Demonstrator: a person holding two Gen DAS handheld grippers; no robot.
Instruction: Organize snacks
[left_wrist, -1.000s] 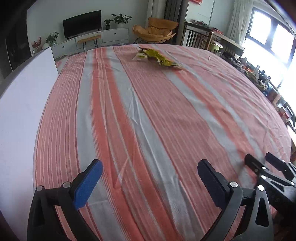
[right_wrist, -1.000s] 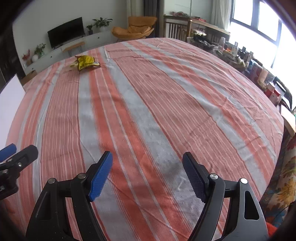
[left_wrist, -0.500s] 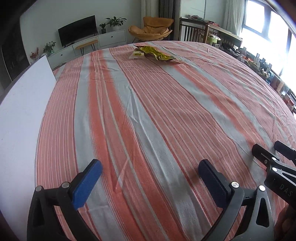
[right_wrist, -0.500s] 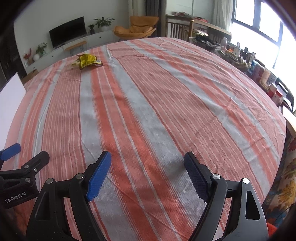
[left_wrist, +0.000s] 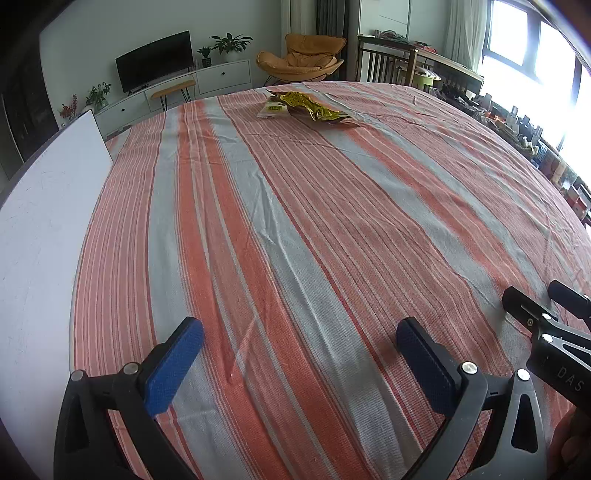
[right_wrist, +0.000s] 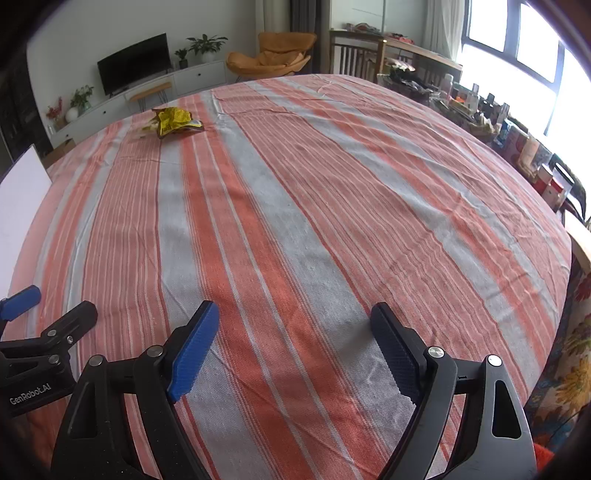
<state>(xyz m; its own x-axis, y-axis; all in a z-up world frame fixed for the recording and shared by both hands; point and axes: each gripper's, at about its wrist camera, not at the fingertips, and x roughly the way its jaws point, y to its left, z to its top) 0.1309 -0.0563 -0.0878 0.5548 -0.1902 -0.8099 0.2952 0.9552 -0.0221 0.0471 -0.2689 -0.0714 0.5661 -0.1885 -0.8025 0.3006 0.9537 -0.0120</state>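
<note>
A crumpled yellow snack bag (left_wrist: 314, 107) lies at the far end of the striped tablecloth (left_wrist: 295, 221), with a small white and green packet (left_wrist: 273, 109) touching its left side. The bag also shows in the right wrist view (right_wrist: 175, 122). My left gripper (left_wrist: 299, 354) is open and empty, low over the near part of the table, far from the snacks. My right gripper (right_wrist: 295, 350) is open and empty, beside the left one, also over the near edge.
A white board (left_wrist: 40, 221) stands along the table's left edge. Shelves crowded with boxes and bottles (right_wrist: 517, 144) run along the right by the window. Beyond the table are a TV (left_wrist: 155, 72), a cabinet and an orange chair (left_wrist: 303, 62).
Both grippers have tilted and shifted slightly, so the snack bag sits a little further right in each view. Jaws stay open and empty.
</note>
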